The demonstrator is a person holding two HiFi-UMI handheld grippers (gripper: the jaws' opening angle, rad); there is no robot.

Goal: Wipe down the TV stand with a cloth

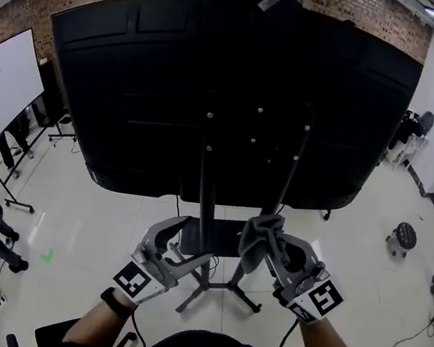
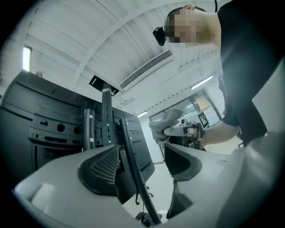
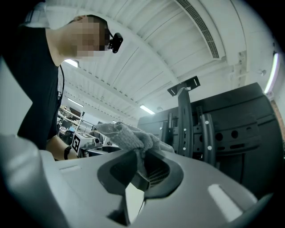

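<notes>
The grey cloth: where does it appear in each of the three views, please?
Head view: cloth low, right of centre, in the right gripper.
Left gripper view: cloth just right of centre, above the jaws.
Right gripper view: cloth centre, clamped in the jaws.
Shared landmark: the stand's upright rails.

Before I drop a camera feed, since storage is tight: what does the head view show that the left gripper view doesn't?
Only the head view shows the whiteboard at the left and the stool at the right.

Only the left gripper view shows the ceiling vent. It also shows the left claw up close, jaws apart with a stand post crossing the gap.

Both show the black back of the TV, the posts that carry it, and the gray cloth pinched in the right claw.
</notes>
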